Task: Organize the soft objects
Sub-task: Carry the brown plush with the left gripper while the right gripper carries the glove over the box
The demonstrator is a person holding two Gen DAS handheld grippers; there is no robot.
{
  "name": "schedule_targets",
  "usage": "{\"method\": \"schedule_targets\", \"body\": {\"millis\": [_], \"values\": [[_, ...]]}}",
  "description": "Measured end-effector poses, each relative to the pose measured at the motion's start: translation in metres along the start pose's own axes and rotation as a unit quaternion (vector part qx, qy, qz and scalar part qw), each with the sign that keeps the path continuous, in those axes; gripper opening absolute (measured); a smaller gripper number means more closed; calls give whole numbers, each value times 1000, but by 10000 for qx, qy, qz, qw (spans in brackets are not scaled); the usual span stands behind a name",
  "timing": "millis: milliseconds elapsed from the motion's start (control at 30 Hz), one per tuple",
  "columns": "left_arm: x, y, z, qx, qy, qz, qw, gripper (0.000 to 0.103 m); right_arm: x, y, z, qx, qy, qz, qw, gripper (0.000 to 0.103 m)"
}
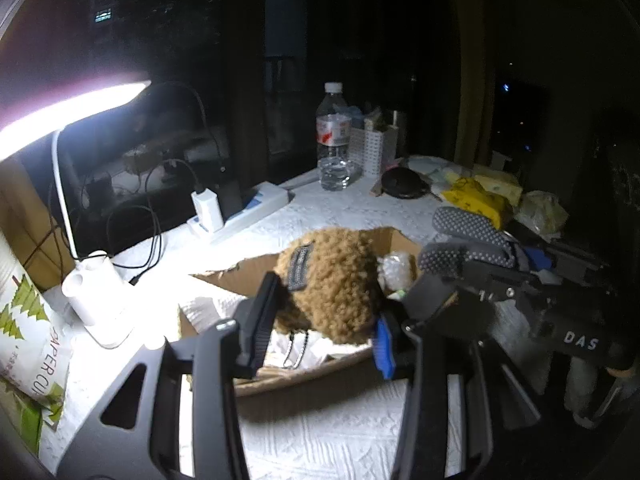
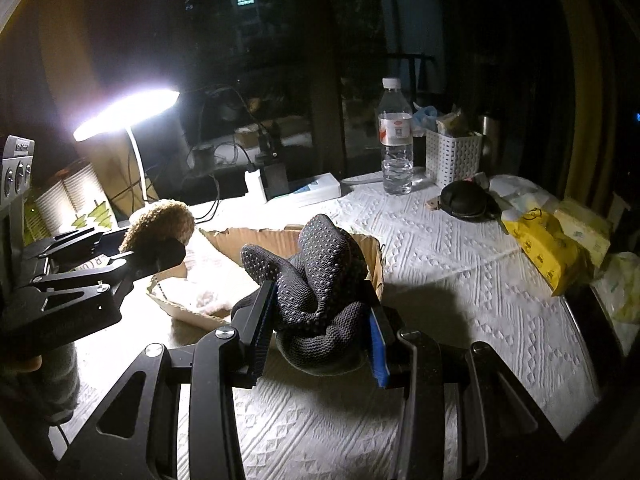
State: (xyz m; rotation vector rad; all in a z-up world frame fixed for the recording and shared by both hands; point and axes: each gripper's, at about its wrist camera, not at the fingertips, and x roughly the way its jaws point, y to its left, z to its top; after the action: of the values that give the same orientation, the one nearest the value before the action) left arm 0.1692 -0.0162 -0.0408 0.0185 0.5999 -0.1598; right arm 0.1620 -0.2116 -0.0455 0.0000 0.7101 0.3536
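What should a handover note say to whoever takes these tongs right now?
Left tongs: shut on the curly brown plush pouch, held above the torn cardboard box.
Right tongs: shut on the dark grey dotted knit glove, also over the box.
Done: both soft items gripped and off the table.
Left: place each; the destination isn't clear. White fluffy material lies in the box.

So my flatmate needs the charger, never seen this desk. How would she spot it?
Start at the lit desk lamp on the white tablecloth. Just to its right a white power strip lies along the table's far edge. The white charger stands plugged into it, cable attached, beside a dark adapter.
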Motion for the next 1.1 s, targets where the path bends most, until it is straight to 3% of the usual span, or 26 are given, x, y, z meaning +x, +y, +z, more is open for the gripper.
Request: {"method": "schedule_targets", "body": {"millis": [333, 733, 1100], "values": [[39, 1, 1, -25, 162, -45, 9999, 43, 29, -12, 4, 101, 157, 49, 9998, 43], [89, 2, -12, -85, 620, -86, 9980, 45, 67, -22, -6, 225, 505, 102, 9984, 43], [112, 6, -27, -218, 972, -126, 9949, 45, 83, -22, -13, 188, 682, 65, 9975, 44]]}}
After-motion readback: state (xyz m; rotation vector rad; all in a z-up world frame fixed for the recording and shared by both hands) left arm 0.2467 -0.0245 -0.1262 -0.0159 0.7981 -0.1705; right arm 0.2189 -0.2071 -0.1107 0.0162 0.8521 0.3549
